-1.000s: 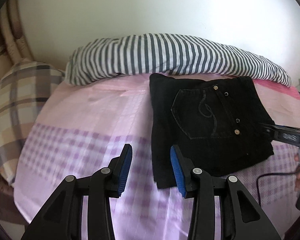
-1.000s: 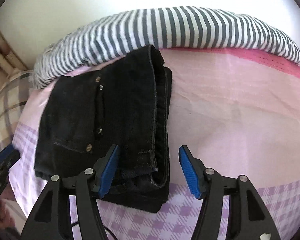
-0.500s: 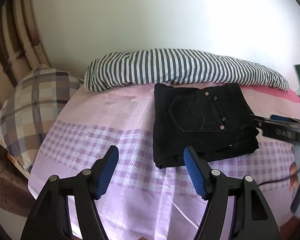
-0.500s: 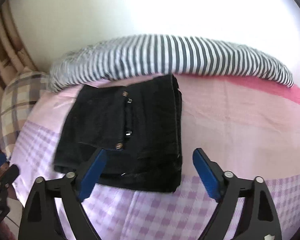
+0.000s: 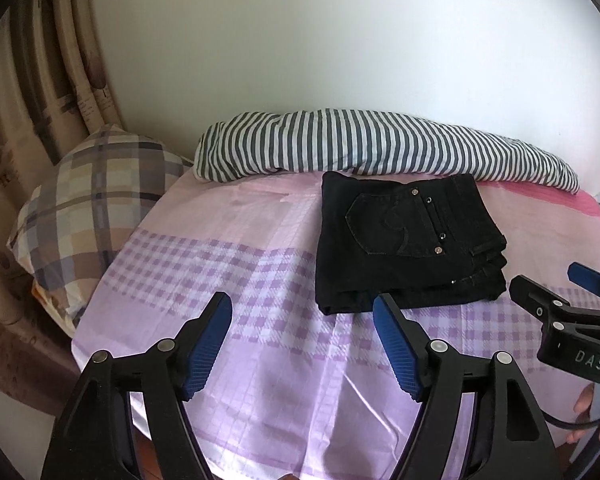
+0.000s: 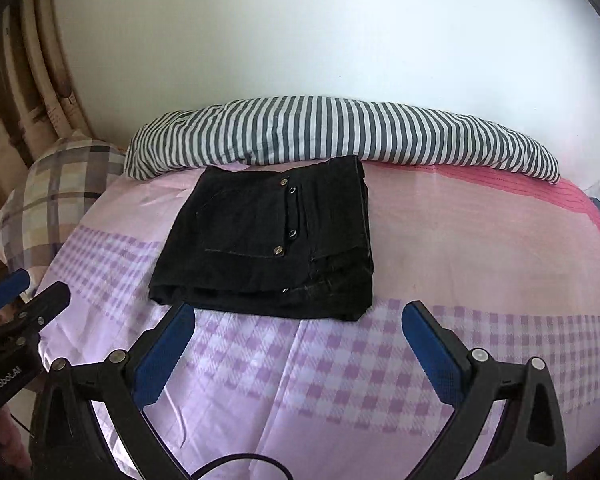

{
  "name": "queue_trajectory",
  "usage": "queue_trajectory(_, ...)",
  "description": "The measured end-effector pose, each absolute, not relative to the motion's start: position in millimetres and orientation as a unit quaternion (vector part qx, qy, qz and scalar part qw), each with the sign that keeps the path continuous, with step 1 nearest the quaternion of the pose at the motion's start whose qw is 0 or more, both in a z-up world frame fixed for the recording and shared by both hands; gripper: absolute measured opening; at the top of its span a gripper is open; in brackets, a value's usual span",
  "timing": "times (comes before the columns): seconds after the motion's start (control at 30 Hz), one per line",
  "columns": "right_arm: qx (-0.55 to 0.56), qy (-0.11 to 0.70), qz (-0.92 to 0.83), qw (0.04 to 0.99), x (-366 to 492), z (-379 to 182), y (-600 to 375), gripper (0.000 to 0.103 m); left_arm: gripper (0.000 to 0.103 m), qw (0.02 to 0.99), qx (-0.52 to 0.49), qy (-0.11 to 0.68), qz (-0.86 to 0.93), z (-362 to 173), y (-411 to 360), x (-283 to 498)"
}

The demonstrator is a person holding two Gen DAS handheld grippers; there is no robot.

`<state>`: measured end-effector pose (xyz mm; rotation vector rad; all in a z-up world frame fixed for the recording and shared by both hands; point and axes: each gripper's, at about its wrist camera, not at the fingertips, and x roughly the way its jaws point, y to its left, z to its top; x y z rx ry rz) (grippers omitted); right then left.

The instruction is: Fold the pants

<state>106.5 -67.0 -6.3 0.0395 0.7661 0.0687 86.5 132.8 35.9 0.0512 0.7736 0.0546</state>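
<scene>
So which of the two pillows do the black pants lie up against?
The striped pillow along the wall: the pants lie right at its front edge. The checked pillow sits apart, off the bed's left end.

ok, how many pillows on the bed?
2: a striped pillow along the wall behind the folded black pants, and a plaid pillow at the bed's left end. More may be out of view.
</scene>
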Motion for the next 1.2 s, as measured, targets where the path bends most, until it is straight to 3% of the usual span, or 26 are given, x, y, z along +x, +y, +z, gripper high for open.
queue_trajectory(1.2, -0.019, 0.389, 0.033, 0.921, 84, -19, -54, 0.103, 0.074, 0.924, 0.023, 0.380, 0.033, 25, 130, 66)
